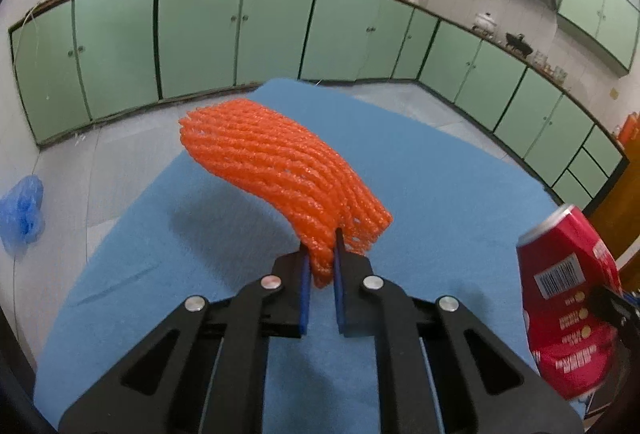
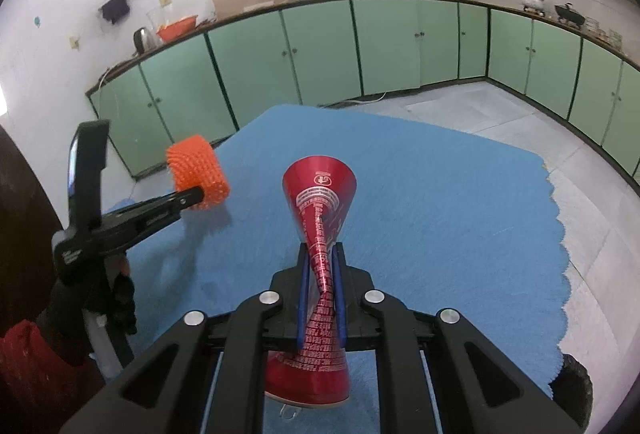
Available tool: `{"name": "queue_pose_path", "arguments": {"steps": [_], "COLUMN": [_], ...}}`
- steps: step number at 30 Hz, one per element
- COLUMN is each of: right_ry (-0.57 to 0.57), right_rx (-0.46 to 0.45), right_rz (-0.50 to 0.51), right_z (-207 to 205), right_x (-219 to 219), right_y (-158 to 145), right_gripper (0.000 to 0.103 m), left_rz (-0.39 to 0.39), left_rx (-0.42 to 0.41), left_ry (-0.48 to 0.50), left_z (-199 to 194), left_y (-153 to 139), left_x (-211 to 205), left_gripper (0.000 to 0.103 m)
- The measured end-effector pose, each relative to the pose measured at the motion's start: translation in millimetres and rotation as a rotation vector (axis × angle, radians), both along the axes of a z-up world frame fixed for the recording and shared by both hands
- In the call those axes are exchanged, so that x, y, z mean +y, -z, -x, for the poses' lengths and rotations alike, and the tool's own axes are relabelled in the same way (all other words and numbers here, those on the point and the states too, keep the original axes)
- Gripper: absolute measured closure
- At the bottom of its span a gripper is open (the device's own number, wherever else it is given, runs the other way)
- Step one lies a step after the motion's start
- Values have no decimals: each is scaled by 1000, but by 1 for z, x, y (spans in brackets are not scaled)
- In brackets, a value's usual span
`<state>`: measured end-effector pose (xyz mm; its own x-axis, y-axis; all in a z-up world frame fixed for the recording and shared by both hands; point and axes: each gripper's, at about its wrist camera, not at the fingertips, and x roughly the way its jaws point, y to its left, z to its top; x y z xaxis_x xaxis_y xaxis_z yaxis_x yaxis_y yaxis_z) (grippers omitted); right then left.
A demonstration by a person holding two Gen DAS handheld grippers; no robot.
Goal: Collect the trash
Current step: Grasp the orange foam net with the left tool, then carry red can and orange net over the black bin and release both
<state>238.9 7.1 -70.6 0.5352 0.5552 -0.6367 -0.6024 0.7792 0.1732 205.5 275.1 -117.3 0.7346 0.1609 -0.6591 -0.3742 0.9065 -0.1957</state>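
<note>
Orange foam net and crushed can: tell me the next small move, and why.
Probably carry both off the blue cloth toward wherever trash goes; no bin shows in either view. The left claw is pinched on the orange foam net, lifted above its shadow, and the right claw is squeezing the red can flat.

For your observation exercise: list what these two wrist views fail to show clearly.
- Left wrist view: red can, cut off by the frame edge, blurred.
- Right wrist view: the can's squashed middle, hidden between the right gripper fingers.
- Both views: no trash bin visible; foam net underside unseen.
</note>
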Motion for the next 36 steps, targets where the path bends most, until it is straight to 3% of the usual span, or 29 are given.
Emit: {"name": "queue_pose_path", "arguments": {"steps": [16, 36], "right_ry": [168, 479], "right_rx": [-36, -54], "right_rz": [-43, -59], "right_z": [20, 67], "right_x": [-65, -215], "right_y": [-35, -37], "right_gripper": [93, 93], "left_rz": [-42, -43], "left_rx": [-106, -146], "left_ry": [233, 577], "left_z": [6, 10], "left_y": [-45, -50], "left_x": [-98, -257], "left_gripper": [95, 95]}}
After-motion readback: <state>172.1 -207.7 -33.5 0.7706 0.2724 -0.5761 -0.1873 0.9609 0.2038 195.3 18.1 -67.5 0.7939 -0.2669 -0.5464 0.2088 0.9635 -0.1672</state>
